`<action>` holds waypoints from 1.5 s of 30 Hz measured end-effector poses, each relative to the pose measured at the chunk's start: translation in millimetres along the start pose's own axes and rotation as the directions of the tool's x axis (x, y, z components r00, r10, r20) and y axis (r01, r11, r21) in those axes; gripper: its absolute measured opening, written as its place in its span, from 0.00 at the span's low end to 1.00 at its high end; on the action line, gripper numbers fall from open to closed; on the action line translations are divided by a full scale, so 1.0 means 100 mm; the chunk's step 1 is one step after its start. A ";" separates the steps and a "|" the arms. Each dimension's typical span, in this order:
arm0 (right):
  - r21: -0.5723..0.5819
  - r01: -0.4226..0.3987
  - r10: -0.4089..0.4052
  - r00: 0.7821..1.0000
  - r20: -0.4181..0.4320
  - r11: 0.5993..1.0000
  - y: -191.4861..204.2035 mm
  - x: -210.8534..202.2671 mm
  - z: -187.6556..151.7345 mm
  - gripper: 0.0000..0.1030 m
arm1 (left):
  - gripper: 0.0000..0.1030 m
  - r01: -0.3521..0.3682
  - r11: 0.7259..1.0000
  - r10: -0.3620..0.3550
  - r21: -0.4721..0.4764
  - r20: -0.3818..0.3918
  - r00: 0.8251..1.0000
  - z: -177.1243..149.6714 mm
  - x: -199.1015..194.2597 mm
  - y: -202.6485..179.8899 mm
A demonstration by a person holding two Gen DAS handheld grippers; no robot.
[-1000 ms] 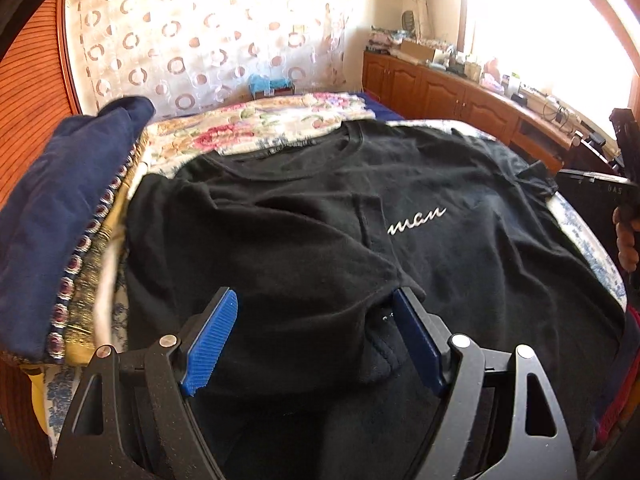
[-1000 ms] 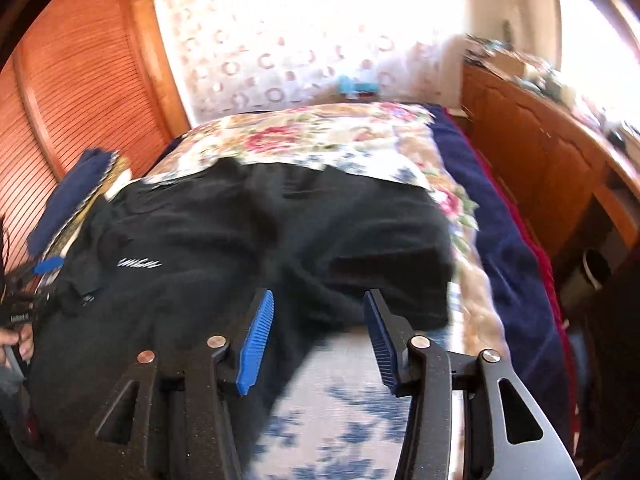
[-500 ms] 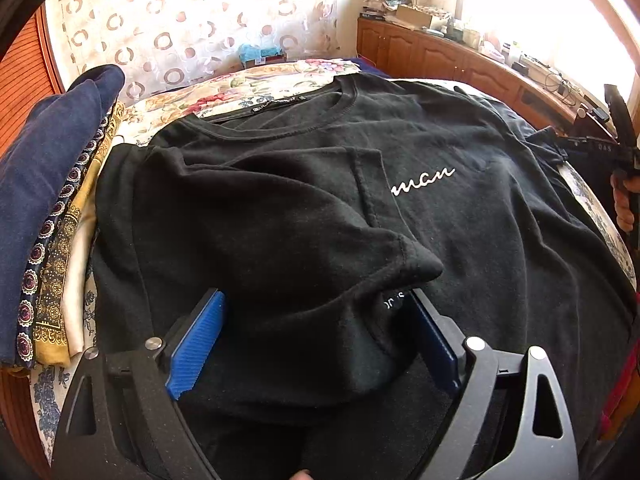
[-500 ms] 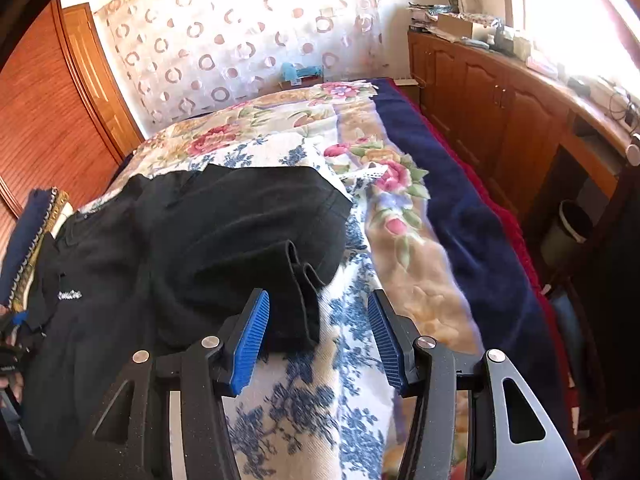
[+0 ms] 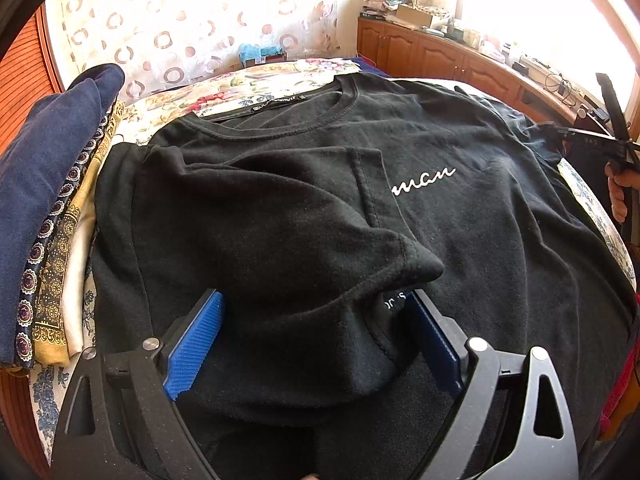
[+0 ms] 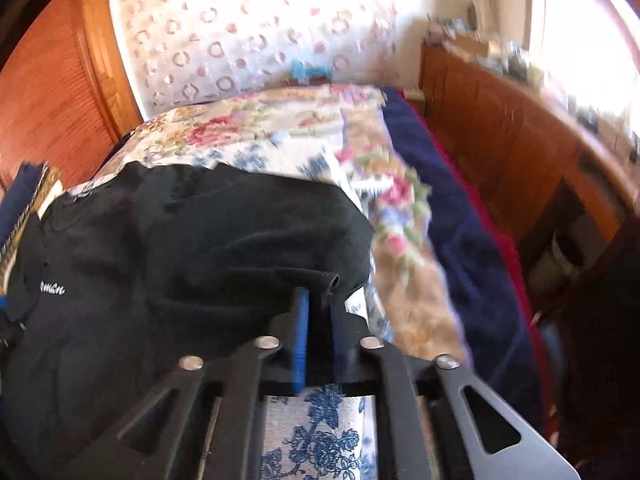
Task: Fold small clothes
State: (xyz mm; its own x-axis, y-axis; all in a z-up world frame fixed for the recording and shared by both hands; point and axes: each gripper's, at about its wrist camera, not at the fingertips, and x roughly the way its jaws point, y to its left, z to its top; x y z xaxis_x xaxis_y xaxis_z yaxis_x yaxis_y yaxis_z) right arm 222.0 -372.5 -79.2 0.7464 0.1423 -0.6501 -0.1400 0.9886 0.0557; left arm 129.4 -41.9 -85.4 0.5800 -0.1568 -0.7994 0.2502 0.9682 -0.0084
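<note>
A black T-shirt point(image 5: 460, 220) with white script on the chest lies face up on the bed. Its left sleeve point(image 5: 280, 240) is folded in over the chest. My left gripper point(image 5: 316, 340) stands open and wide, the folded sleeve's end lying loose between the blue pads point(image 5: 196, 344). In the right wrist view my right gripper point(image 6: 318, 300) is closing, its jaws nearly together with the black hem of the other sleeve point(image 6: 320, 276) pinched between them at the T-shirt's point(image 6: 180, 260) right edge. The left wrist view shows that right gripper point(image 5: 612, 136) and a hand point(image 5: 620, 192) at its far right.
A stack of folded clothes point(image 5: 48, 200), navy on top, lies left of the shirt. The floral bedspread point(image 6: 400, 208) and a navy blanket point(image 6: 460, 220) run to the right. Wooden cabinets point(image 5: 440, 56) line the right wall, and a wooden door point(image 6: 52, 100) stands at the left.
My right gripper's jaws have gone from half open to nearly together on the right sleeve's hem. The left gripper has spread a little wider and tipped down slightly over the folded sleeve.
</note>
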 end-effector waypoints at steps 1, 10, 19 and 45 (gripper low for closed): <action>-0.012 0.006 -0.005 1.000 0.019 1.000 0.04 -0.05 0.02 0.07 | 0.89 0.002 1.000 -0.002 -0.001 0.000 1.000 0.00 0.00 0.00; -0.166 -0.129 0.160 0.969 0.188 0.978 0.66 -0.59 0.18 0.05 | 0.89 -0.050 0.998 0.055 -0.049 0.122 0.991 0.02 -0.27 0.06; -0.263 -0.353 0.386 0.919 0.083 0.898 1.20 -0.83 -0.15 0.43 | 0.89 -0.007 0.994 0.036 -0.106 0.275 0.961 -0.02 -0.77 0.20; -0.026 -0.265 0.262 0.961 -0.087 0.964 0.66 -0.07 0.05 0.03 | 0.89 0.039 0.992 -0.001 -0.122 0.299 0.954 -0.19 -0.83 0.13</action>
State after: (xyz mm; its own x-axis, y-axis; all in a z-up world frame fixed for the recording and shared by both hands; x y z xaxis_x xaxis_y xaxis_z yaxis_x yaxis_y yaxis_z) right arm 210.8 -308.1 -67.5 0.6239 0.3915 -0.6764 -0.3496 0.9139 0.2064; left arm 70.0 -12.9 -30.5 0.7853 -0.2089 -0.5828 0.1760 0.9778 -0.1134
